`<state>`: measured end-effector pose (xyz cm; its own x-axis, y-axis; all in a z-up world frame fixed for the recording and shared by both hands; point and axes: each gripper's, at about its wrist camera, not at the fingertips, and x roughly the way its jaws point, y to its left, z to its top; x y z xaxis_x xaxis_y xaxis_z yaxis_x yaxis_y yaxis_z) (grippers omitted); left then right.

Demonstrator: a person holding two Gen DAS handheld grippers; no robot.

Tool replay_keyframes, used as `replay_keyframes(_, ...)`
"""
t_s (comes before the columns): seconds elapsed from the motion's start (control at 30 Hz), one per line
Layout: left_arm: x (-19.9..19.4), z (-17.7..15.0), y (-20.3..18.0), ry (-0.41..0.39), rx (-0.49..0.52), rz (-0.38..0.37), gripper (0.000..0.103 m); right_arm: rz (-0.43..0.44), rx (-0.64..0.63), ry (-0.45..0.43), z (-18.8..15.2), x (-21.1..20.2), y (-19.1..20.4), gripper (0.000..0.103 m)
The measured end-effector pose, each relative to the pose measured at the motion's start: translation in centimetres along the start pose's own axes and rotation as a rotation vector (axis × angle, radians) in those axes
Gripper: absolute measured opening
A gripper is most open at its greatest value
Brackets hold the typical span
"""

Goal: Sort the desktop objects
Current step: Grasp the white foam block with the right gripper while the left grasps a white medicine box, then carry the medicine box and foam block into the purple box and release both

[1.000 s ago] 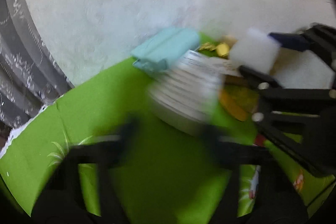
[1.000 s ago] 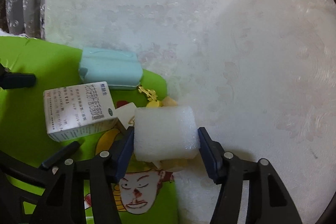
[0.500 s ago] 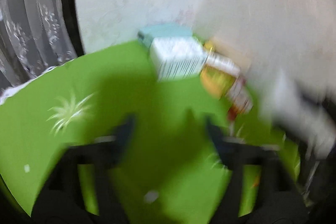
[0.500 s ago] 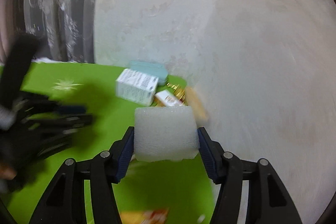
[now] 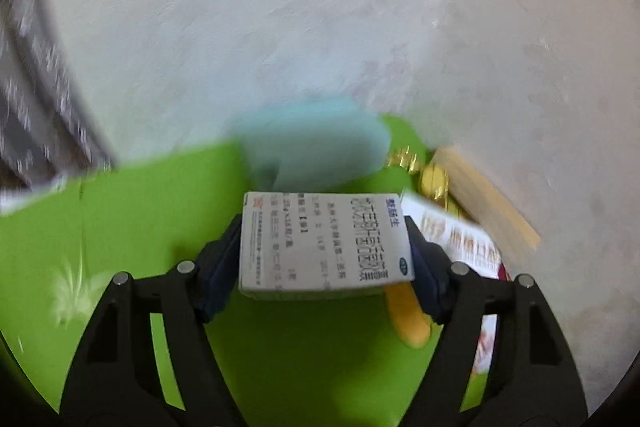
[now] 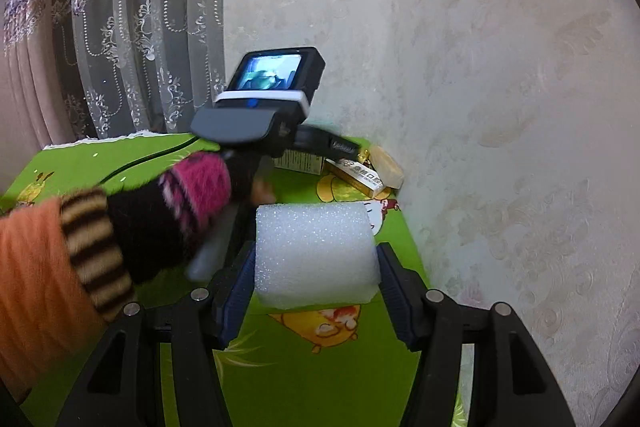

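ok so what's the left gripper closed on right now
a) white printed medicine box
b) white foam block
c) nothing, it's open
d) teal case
a: in the left wrist view the left gripper has both pads pressed against the sides of the white printed medicine box; the white foam block sits in the right gripper.

Wall [image 5: 360, 27] and seemingly teal case [image 5: 312, 143] block beyond box [image 5: 320, 243].

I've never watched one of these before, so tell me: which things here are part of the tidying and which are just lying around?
In the job:
left gripper, around the white box
right gripper, shut on the foam block

Lying about in the corner:
blue case
orange-print box
gold trinket
tan block
green mat
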<state>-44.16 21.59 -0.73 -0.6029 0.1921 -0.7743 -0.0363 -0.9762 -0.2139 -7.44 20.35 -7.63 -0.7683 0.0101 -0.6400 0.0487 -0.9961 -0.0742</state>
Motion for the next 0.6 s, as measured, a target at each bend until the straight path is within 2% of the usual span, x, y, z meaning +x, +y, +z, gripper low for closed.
replay_keyframes(0.17,-5.0,-4.8,2.8,-0.041,0.009,-0.003,0.075,0.035,0.039,0.003,-0.5,-0.1,-0.1,0.059)
replay_keyframes(0.33,-10.5,-9.9,4.3,-0.067,0.007,0.079,0.075,0.075,0.046,0.017,-1.6,-0.3,1.5,0.059)
replay_keyframes(0.43,-16.0,-14.5,6.6,-0.096,-0.018,0.140,0.075,0.094,0.042,0.020,-2.4,-1.0,2.7,0.059)
replay_keyframes(0.6,-22.5,-19.7,9.4,-0.132,-0.067,0.204,0.076,0.133,0.024,0.035,-4.0,-2.1,5.1,0.059)
